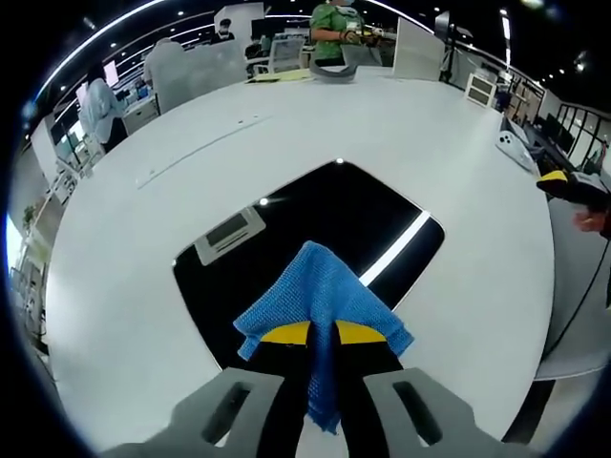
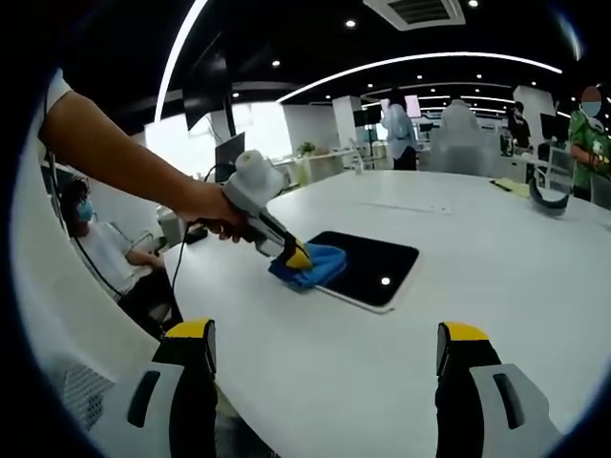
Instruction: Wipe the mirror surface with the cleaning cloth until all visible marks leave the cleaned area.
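Blue cloth (image 1: 325, 310) is pinched between the yellow-tipped jaws of my left gripper (image 1: 322, 334), which are closed tight on it, the fabric fanning out ahead of the tips and a strip hanging back between the grey jaw bodies. The cloth rests on the near edge of the mirror (image 1: 315, 215), a dark glossy slab with a thin pale border lying flat on the white table (image 1: 134, 315); ceiling lights show in its surface as a bright streak and small dots. From my right gripper view I see the same left gripper (image 2: 298, 256) held in my hand (image 2: 215, 210), pressing the cloth (image 2: 310, 267) onto the mirror (image 2: 372, 267) at its corner nearest that hand. My right gripper (image 2: 325, 358) hangs well apart from the mirror, over bare table (image 2: 496, 258), its two yellow-capped jaws spread wide with nothing between them. People (image 2: 398, 129) stand at desks far across the room.
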A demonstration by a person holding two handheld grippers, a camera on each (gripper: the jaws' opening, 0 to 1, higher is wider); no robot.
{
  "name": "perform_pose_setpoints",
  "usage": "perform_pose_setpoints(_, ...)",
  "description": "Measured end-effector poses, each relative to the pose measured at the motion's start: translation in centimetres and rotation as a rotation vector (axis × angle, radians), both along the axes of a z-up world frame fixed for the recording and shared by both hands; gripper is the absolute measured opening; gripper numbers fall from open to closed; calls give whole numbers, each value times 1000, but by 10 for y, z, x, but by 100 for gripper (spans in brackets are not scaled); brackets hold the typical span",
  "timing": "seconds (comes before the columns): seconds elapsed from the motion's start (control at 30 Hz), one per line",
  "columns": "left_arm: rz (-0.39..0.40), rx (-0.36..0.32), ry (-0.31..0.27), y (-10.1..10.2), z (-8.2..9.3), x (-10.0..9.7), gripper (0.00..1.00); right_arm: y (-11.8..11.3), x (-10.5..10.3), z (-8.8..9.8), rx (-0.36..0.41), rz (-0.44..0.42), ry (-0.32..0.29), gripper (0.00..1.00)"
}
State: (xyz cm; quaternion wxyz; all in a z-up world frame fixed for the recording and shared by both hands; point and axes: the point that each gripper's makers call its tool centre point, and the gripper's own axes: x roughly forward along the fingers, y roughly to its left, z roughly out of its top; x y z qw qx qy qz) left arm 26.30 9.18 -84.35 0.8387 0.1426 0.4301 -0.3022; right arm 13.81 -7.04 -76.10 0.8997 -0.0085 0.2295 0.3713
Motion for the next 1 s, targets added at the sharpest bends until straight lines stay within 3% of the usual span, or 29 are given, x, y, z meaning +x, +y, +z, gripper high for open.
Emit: perform_pose_setpoints(1.0, -36, -9, 30, -32, -1, 2, 7, -9, -1, -7, 26, -36, 15, 96)
